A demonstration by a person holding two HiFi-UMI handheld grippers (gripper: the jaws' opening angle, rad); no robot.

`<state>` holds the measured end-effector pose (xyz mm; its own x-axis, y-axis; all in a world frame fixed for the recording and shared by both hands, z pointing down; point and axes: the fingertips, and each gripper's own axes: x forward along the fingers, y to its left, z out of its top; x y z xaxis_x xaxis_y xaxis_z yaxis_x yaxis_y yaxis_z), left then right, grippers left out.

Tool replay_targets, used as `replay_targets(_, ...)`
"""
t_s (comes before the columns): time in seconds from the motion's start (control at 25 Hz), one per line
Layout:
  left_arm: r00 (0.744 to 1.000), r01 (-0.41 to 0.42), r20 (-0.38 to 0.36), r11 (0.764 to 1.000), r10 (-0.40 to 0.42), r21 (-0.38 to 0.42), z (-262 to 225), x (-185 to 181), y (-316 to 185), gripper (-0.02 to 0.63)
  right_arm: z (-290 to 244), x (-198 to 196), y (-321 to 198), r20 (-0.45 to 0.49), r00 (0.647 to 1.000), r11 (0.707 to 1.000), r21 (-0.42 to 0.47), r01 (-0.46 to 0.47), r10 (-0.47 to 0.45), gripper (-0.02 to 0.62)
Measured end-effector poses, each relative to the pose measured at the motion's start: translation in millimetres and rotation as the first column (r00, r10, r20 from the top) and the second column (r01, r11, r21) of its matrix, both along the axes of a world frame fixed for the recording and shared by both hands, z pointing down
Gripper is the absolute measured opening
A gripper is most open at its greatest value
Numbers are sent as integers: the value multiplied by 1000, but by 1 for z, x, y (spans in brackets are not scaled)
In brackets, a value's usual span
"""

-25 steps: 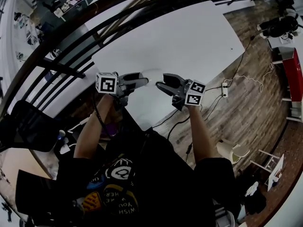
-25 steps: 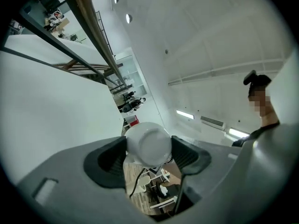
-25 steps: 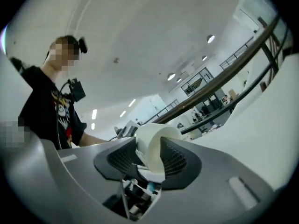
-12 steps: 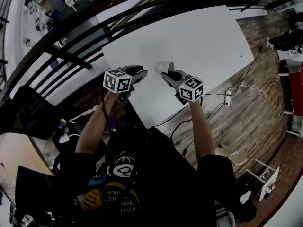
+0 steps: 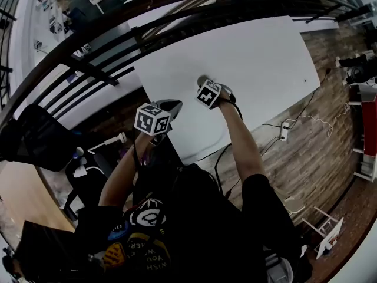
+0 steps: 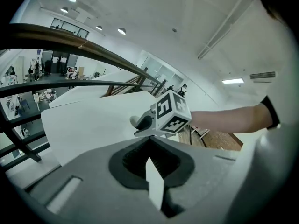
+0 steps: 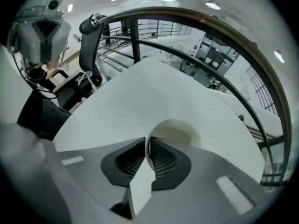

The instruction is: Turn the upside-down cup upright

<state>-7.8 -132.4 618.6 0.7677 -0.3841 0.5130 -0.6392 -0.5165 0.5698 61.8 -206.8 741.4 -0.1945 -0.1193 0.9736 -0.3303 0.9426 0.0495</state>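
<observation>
A small white cup [image 7: 180,133] stands on the white table [image 5: 259,58] with its hollow facing up at the right gripper view's camera. My right gripper [image 7: 147,141] points steeply down and is shut on the cup's near wall, which is pinched between the ribbed pads. In the head view the cup [image 5: 201,80] peeks out just beyond the right gripper [image 5: 205,87]. My left gripper [image 5: 175,104] hangs to the left over the table's near edge, shut on nothing. From the left gripper [image 6: 150,144] view, the right gripper's marker cube [image 6: 170,114] hides most of the cup [image 6: 135,122].
A dark curved railing [image 5: 106,46] runs past the table's far side. A black office chair [image 7: 88,36] stands off the table's left end. Cables and a power strip [image 5: 285,131] lie on the wooden floor to the right.
My right gripper has swung from level to pointing down and lowered the cup onto the table. My left gripper has shut its jaws and sunk toward the table's near edge.
</observation>
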Motion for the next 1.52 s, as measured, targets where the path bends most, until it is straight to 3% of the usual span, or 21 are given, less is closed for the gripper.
replay_targets(0.16, 1000, 14, -3, 1000, -14, -8, 0, -9, 0, 3, 5, -7, -9, -73, 990, 993, -8, 117, -117, 36)
replay_targets(0.28, 1000, 20, 2, 1000, -20, -14, 1, -13, -1, 3, -2, -13, -12, -40, 992, 992, 40, 119, -117, 58)
replay_targets(0.44, 999, 37, 12, 999, -37, -17, 3, -17, -3, 4, -31, -13, -14, 119, 993, 992, 126, -30, 15, 63)
replay_targets(0.52, 999, 49, 18, 999, -49, -16, 3, -20, -4, 5, -54, -11, -12, 245, 961, 975, 153, -164, 124, 67)
replay_targets(0.56, 998, 53, 16, 999, -53, -5, 1, -21, -5, 5, -68, -10, -8, 338, 921, 955, 147, -256, 195, 66)
replay_targets(0.6, 998, 57, 12, 998, -57, 12, -3, -20, -4, 5, -84, -9, -1, 451, 848, 924, 115, -366, 279, 60)
replay_targets(0.64, 998, 62, 6, 998, -62, 32, -8, -20, -2, 4, -101, -6, 11, 569, 737, 875, 60, -480, 365, 59)
replay_targets(0.72, 997, 74, -5, 994, -74, 76, -20, -18, 5, 5, -136, 8, 41, 745, 457, 739, -71, -670, 486, 38)
replay_targets(0.76, 997, 76, -9, 992, -76, 99, -27, -17, 8, 5, -149, 18, 58, 791, 334, 670, -125, -732, 513, 11)
replay_targets(0.8, 997, 75, -12, 990, -74, 123, -34, -15, 12, 5, -160, 28, 76, 816, 241, 609, -164, -776, 525, 5)
replay_targets(0.84, 998, 69, -14, 987, -68, 147, -41, -12, 18, 5, -167, 37, 96, 828, 174, 562, -192, -804, 532, -2)
replay_targets(0.88, 998, 63, -13, 983, -62, 170, -47, -10, 26, 5, -173, 44, 118, 832, 133, 530, -212, -821, 538, -3)
replay_targets(0.92, 998, 62, -13, 980, -60, 187, -51, -7, 35, 4, -177, 50, 140, 832, 116, 510, -217, -832, 543, -3)
replay_targets(1.0, 998, 68, -18, 976, -66, 205, -56, -3, 51, 4, -182, 61, 177, 823, 147, 497, -180, -849, 549, -3)
replay_targets(1.12, 998, 67, 4, 965, -70, 252, -65, 4, 81, 5, -186, 70, 224, 813, 218, 506, -106, -856, 539, -3)
replay_targets(1.28, 986, 76, 111, 919, -128, 387, -93, 3, 127, 5, -203, 75, 262, 833, 232, 514, -72, -855, 502, -5)
replay_targets(1.4, 973, 115, 135, 898, -188, 426, -108, 9, 166, 5, -221, 85, 281, 850, 256, 542, -41, -839, 461, -5)
replay_targets(1.52, 967, 126, 148, 897, -205, 423, -111, 24, 211, 5, -238, 93, 304, 869, 274, 589, -25, -808, 412, -5)
